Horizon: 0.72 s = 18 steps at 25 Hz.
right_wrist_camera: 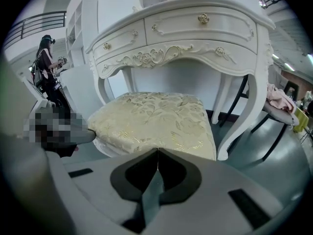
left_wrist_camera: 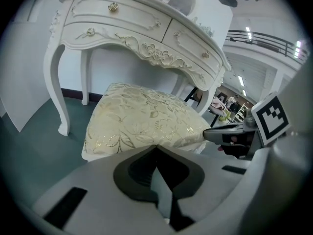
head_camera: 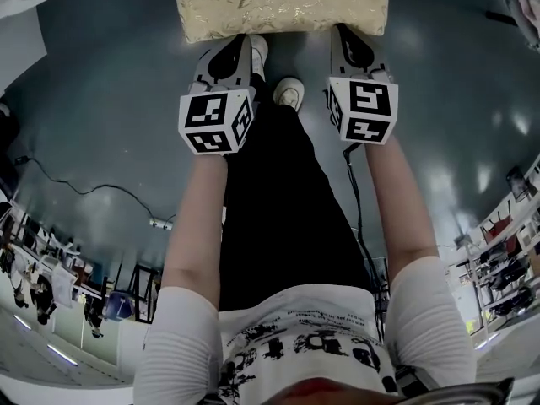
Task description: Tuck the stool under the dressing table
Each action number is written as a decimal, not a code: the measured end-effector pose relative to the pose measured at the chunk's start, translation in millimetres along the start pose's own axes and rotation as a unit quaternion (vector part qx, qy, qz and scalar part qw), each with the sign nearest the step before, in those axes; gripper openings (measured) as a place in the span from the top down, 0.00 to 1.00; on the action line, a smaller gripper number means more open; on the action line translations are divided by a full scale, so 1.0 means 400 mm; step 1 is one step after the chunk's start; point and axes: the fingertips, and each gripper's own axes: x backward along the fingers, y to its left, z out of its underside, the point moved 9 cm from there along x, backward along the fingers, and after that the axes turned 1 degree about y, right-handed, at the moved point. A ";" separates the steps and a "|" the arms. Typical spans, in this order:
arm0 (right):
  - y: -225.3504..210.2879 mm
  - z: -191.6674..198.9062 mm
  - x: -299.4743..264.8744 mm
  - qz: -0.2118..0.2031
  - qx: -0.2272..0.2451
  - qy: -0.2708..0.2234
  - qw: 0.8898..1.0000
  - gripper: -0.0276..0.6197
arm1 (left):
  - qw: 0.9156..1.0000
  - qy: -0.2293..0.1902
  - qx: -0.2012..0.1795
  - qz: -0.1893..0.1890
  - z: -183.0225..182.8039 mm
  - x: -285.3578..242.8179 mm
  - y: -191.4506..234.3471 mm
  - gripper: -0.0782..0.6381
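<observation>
The stool, with a cream and gold brocade cushion, stands on the floor in front of me. In the left gripper view the stool has its far part beneath the white carved dressing table. The right gripper view shows the stool and dressing table the same way. My left gripper is shut and empty, its tip at the cushion's near edge. My right gripper is likewise shut, at the near edge further right. Whether the tips touch the cushion I cannot tell.
The table's curved legs flank the stool. My feet stand just behind the stool. A cable and power strip lie on the floor at left. A person stands far left; a chair with pink cloth is at right.
</observation>
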 end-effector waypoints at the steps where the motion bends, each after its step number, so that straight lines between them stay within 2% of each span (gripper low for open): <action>1: -0.007 -0.007 -0.003 0.003 0.000 0.000 1.000 0.93 | 1.000 -0.001 -0.001 0.001 -0.007 -0.007 -0.002 0.86; 9: -0.029 -0.065 -0.046 0.008 -0.010 0.005 1.000 0.93 | 1.000 0.004 0.001 -0.003 -0.069 -0.052 0.020 0.86; 13: -0.030 -0.091 -0.083 0.003 -0.013 -0.004 1.000 0.93 | 1.000 0.007 -0.016 -0.012 -0.100 -0.076 0.047 0.86; 18: -0.065 -0.154 -0.107 -0.002 -0.005 -0.009 1.000 0.93 | 1.000 0.013 -0.015 -0.013 -0.173 -0.110 0.051 0.86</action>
